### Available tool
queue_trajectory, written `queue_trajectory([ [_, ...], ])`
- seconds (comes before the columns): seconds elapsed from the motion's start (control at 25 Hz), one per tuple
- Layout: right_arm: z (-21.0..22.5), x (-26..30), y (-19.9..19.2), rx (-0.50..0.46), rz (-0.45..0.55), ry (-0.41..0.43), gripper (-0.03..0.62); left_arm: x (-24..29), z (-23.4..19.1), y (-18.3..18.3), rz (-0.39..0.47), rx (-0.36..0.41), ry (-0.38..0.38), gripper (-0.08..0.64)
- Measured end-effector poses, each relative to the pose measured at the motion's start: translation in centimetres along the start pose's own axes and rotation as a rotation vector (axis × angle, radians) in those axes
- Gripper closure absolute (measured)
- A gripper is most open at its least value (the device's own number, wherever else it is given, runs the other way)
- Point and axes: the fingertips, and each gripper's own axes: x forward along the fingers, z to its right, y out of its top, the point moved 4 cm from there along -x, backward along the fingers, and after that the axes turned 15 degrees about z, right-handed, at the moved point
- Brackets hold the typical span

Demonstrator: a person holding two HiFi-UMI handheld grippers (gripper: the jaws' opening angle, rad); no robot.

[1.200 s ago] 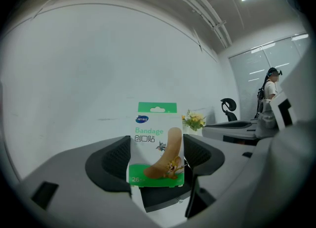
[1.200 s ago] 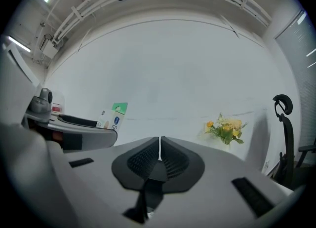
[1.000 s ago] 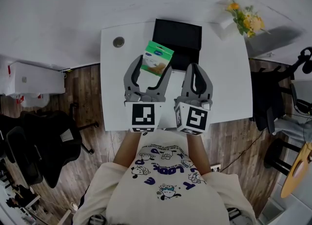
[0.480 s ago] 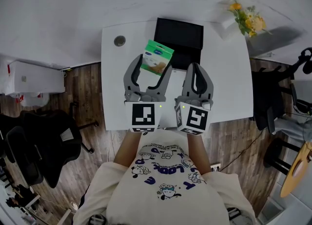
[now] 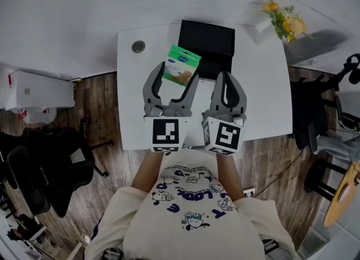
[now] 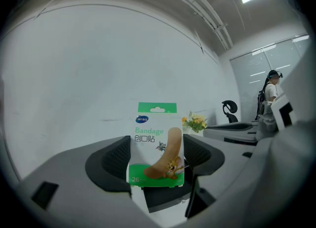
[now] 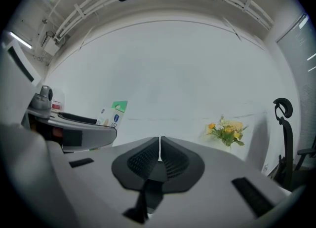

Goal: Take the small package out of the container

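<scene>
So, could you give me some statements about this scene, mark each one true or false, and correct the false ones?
1. The left hand-held gripper holds the green bandage package between its jaws. True.
2. The right hand-held gripper is open. False: its jaws are together, with nothing between them.
3. The bandage package lies flat inside the black container. False: it stands upright in the left gripper's jaws, lifted out of the container.
4. Yellow flowers stand at the far right corner of the white table. True.
</scene>
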Motion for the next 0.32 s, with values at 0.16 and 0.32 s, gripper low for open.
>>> queue_trajectory([
  [0.16,-0.50,0.08,0.18,-0.003,0.004,0.001,0.561,-0.22,-0.40,0.11,0.004,-0.002,-0.001,0.232],
  [0.32,-0.65,-0.22,0.26,-0.006,0.000,0.002,0.561,-0.44,-0.35,0.28,0.007,0.002,-0.005,0.232],
])
